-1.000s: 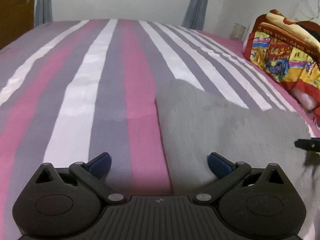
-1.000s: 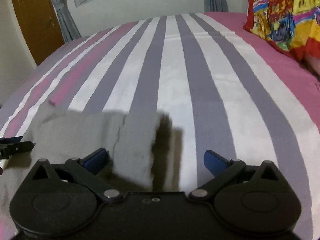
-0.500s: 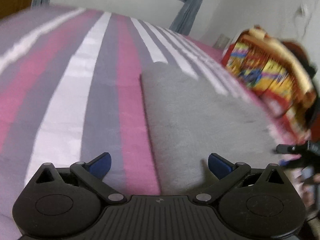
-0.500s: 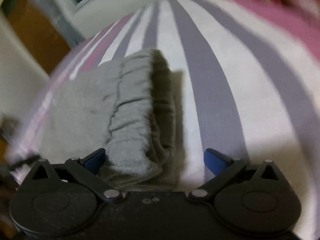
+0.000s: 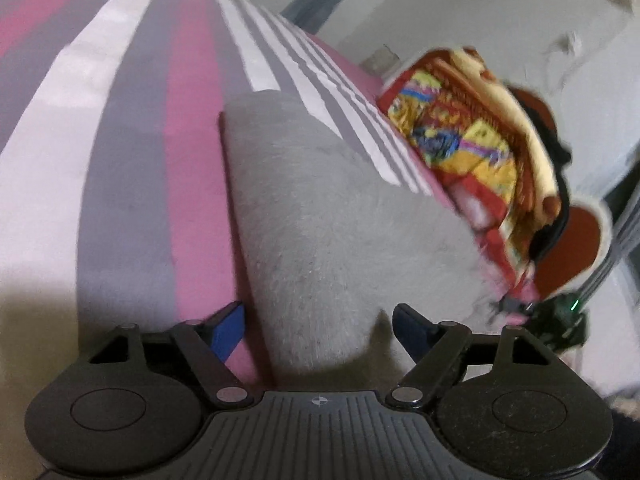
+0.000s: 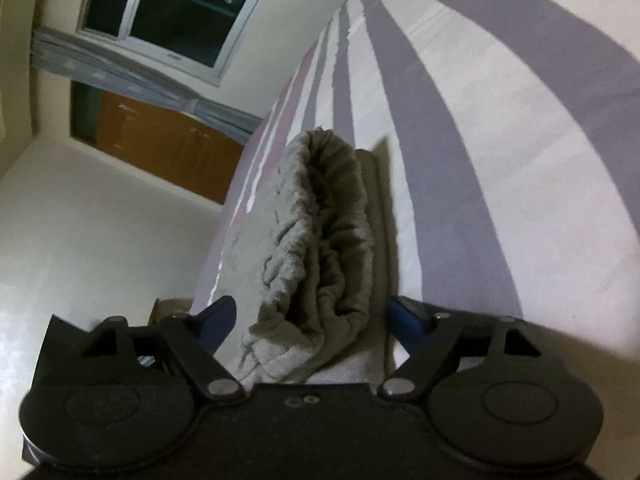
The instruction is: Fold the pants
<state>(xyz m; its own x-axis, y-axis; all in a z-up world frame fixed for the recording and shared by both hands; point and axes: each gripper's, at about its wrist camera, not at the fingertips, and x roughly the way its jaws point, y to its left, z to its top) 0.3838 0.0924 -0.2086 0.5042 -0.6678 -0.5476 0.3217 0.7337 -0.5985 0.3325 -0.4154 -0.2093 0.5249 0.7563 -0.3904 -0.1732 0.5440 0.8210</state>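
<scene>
Grey pants (image 5: 320,216) lie folded on the striped bed (image 5: 128,128). In the left wrist view their smooth folded edge runs between my left gripper's (image 5: 318,320) open blue fingertips. In the right wrist view the gathered elastic waistband end (image 6: 320,240) sits between my right gripper's (image 6: 310,316) open fingertips. Both grippers are tilted and straddle the cloth without pinching it. The right gripper also shows at the far right of the left wrist view (image 5: 560,316).
A colourful folded blanket (image 5: 480,148) lies on the bed's right side, beyond the pants. A dark window with grey curtains (image 6: 168,12) and a brown door (image 6: 160,144) stand behind the bed. The bed's near edge lies under the grippers.
Both grippers have dropped close to the pants and rolled sideways, so the views tilt. The jaws have narrowed around the cloth ends. The pants look unmoved.
</scene>
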